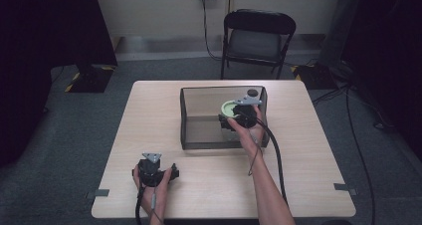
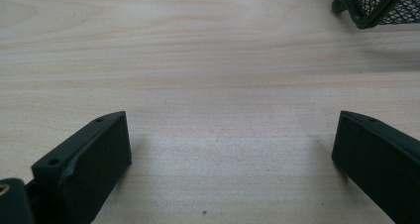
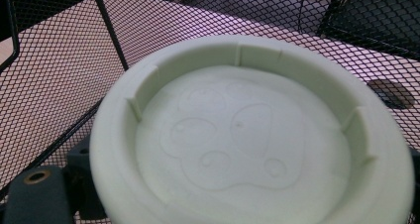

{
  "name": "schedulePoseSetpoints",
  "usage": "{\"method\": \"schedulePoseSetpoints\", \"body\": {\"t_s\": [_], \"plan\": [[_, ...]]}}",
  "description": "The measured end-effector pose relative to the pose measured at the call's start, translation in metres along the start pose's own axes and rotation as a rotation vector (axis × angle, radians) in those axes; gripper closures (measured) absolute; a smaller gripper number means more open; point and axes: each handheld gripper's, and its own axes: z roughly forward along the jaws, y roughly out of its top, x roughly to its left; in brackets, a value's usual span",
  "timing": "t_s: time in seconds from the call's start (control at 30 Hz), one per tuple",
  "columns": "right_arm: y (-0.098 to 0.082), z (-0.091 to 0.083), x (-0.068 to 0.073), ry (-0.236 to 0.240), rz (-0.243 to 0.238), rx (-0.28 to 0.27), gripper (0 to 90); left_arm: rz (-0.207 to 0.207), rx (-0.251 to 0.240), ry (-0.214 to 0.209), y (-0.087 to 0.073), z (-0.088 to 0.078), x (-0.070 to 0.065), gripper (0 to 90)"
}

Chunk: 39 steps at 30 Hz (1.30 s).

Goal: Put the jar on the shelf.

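A black wire-mesh basket (image 1: 185,116) stands at the middle of the light wooden table (image 1: 149,115). My right gripper (image 1: 233,116) reaches over the basket's right part, shut on a pale green round lid (image 1: 228,108), which tilts to face its camera. In the right gripper view the green lid (image 3: 247,135) is very close, with an embossed pattern inside its raised rim and the mesh (image 3: 59,75) behind it. My left gripper (image 1: 172,172) rests near the table's front left. Its jaws stand wide apart over bare wood (image 2: 230,135), holding nothing.
A small dark round thing (image 1: 253,92) lies by the basket's far right corner, seen through the mesh (image 3: 391,92). One basket corner (image 2: 381,6) lies ahead and right of the left gripper. A black folding chair (image 1: 259,36) stands beyond the table.
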Motion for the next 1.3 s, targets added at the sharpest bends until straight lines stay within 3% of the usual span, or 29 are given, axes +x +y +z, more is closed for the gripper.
{"method": "schedulePoseSetpoints", "body": {"t_s": [0.43,0.53,0.7,0.83,1.0,1.2,1.3], "plan": [[-0.0041,-0.0026,0.0020,0.015,-0.011,0.019,10.5,0.000,0.000,0.000,0.0000,0.0000,0.0000,1.3],[-0.0060,-0.0032,-0.0003,0.026,0.011,0.017,10.1,0.000,0.000,0.000,0.0000,0.0000,0.0000,1.3],[-0.0051,-0.0029,0.0005,0.031,0.009,0.031,9.5,0.000,0.000,0.000,0.0000,0.0000,0.0000,1.3],[-0.0049,-0.0028,0.0012,0.012,0.003,0.026,7.4,0.000,0.000,0.000,0.0000,0.0000,0.0000,1.3],[-0.0052,-0.0027,0.0001,0.042,0.013,0.029,2.0,0.000,0.000,0.000,0.0000,0.0000,0.0000,1.3],[-0.0042,-0.0068,0.0010,0.008,0.005,0.008,0.5,0.000,0.000,0.000,0.0000,0.0000,0.0000,1.3],[-0.0031,-0.0088,0.0014,0.015,0.010,-0.002,0.6,0.000,0.000,0.000,0.0000,0.0000,0.0000,1.3]]}}
